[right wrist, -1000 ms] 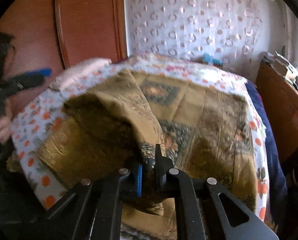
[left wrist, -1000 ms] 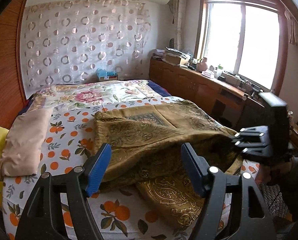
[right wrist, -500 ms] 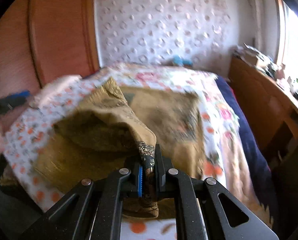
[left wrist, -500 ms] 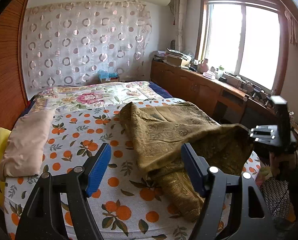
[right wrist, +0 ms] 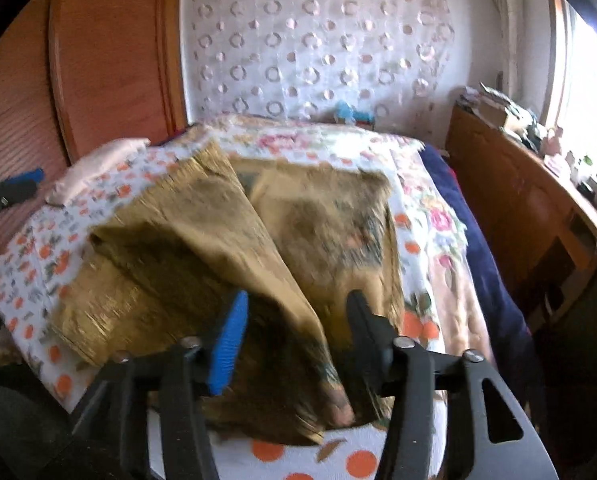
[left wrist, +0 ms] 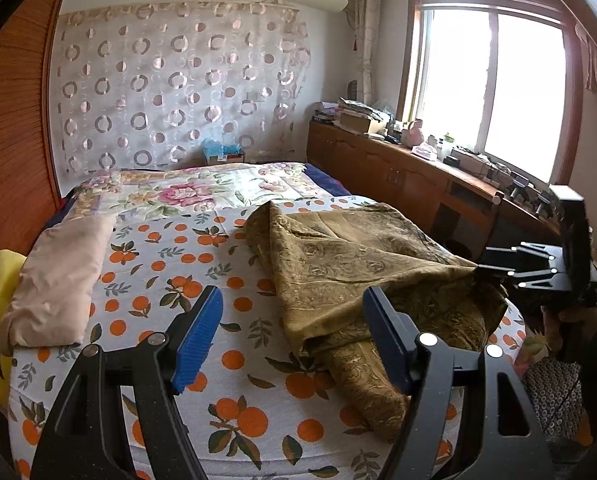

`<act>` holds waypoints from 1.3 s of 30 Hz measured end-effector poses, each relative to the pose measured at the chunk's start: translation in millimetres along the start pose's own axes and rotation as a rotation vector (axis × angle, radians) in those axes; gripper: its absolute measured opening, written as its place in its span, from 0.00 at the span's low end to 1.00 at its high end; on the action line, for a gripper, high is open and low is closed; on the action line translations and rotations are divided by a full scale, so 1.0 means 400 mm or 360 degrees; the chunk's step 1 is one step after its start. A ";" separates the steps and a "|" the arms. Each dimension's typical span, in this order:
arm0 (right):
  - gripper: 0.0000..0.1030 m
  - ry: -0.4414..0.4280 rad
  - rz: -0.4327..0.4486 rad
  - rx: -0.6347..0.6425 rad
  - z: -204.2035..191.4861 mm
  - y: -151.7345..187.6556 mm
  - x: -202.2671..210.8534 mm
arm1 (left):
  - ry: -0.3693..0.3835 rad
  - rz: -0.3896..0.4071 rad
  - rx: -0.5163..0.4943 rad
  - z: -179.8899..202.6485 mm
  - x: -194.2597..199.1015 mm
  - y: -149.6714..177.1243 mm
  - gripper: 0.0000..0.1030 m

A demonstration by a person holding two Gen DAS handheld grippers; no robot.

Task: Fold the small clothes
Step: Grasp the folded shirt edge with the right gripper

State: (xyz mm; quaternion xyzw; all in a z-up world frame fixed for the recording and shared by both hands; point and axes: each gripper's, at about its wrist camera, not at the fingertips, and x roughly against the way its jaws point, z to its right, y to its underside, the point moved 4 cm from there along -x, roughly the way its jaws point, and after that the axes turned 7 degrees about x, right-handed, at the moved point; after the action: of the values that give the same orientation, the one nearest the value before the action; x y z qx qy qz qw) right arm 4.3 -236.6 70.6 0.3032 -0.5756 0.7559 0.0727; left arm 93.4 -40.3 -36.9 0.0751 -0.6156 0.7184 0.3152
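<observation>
The right gripper (right wrist: 294,332) is just opening, dropping the olive-gold patterned woven cloth (right wrist: 202,248) folded on the orange-print bedsheet (left wrist: 158,280)'s right side; fold placed. The left gripper (left wrist: 294,336) is hanging wide, empty.

A matt, woven olive-gold cloth (left wrist: 362,264) with a paisley pattern lies on a smooth cotton-looking bedsheet (left wrist: 170,264) printed with oranges, beside glossy varnished wooden cabinets (left wrist: 398,176) and a sheer curtain (left wrist: 178,92).

Bright window (left wrist: 490,92), wooden sideboard (left wrist: 398,176), patterned curtain (left wrist: 178,92)
</observation>
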 end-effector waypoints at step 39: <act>0.04 -0.0433 -0.0149 0.0455 -0.344 -0.154 -0.331 | -0.0101 0.0029 0.0090 -0.108 0.026 0.002 0.71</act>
State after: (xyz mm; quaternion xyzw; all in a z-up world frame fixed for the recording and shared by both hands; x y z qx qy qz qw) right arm 87.6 -58.9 28.4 0.4361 -0.4524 0.7778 -0.0144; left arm 96.7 3.9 -42.4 0.1012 -0.6053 0.7356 0.2867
